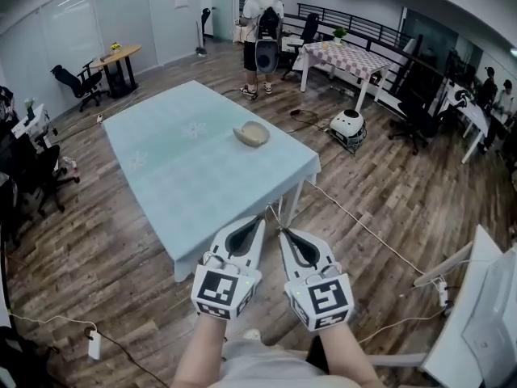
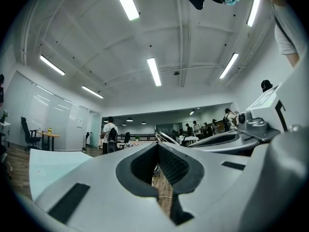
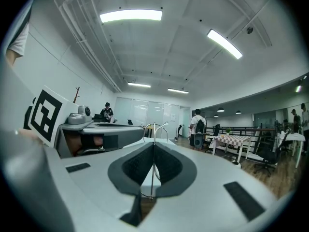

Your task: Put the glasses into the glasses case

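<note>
The glasses case [image 1: 252, 133] is beige and lies open near the right edge of the pale blue table [image 1: 161, 176]. Both grippers hover side by side off the table's near corner, well short of the case. My right gripper [image 1: 282, 231] is shut on thin wire-framed glasses [image 1: 273, 211]. In the right gripper view the metal frame [image 3: 154, 134] stands upright between the closed pads of that gripper [image 3: 153, 146]. My left gripper [image 1: 260, 219] is beside it with its jaws together [image 2: 157, 146] and nothing seen between them. The glasses' wire [image 2: 165, 138] shows just past its tip.
A person [image 1: 262, 23] with a backpack stands beyond the table's far end. A white round device [image 1: 349, 128] and a cable [image 1: 363, 229] lie on the wood floor to the right. A checkered table [image 1: 347, 57] stands at the back right, and office chairs [image 1: 36, 176] on the left.
</note>
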Tool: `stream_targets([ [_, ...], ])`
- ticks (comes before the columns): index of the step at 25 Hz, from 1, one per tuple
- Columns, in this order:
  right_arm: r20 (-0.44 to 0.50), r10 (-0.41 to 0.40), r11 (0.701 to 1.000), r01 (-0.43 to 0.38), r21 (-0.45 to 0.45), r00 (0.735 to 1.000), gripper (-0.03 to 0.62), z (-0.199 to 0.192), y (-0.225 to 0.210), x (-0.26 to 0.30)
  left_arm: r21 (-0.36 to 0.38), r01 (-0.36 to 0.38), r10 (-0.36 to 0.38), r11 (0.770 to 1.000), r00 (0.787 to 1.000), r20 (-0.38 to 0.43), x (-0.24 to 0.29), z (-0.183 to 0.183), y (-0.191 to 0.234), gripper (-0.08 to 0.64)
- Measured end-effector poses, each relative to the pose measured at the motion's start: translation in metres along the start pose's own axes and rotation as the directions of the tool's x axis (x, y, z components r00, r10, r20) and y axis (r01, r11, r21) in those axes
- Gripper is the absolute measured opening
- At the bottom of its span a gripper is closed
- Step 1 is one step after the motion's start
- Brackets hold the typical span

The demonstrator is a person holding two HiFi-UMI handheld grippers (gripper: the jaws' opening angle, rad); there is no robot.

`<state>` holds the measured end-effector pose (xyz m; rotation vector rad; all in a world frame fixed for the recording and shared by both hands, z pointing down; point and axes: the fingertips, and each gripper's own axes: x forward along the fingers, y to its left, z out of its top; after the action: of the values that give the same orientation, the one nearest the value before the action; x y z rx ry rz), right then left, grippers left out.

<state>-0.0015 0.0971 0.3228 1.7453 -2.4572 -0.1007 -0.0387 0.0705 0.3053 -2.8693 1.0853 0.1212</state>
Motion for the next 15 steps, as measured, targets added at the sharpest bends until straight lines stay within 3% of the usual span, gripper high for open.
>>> stream_targets([
  [15, -0.035, -0.012, 0.999, 0.011, -0.032, 0.999, 0.011, -0.007, -0.011, 0.066, -0.045, 0.024, -0.024, 0.999, 1.0, 0.003, 0.033, -0.018, 0.052, 0.008],
])
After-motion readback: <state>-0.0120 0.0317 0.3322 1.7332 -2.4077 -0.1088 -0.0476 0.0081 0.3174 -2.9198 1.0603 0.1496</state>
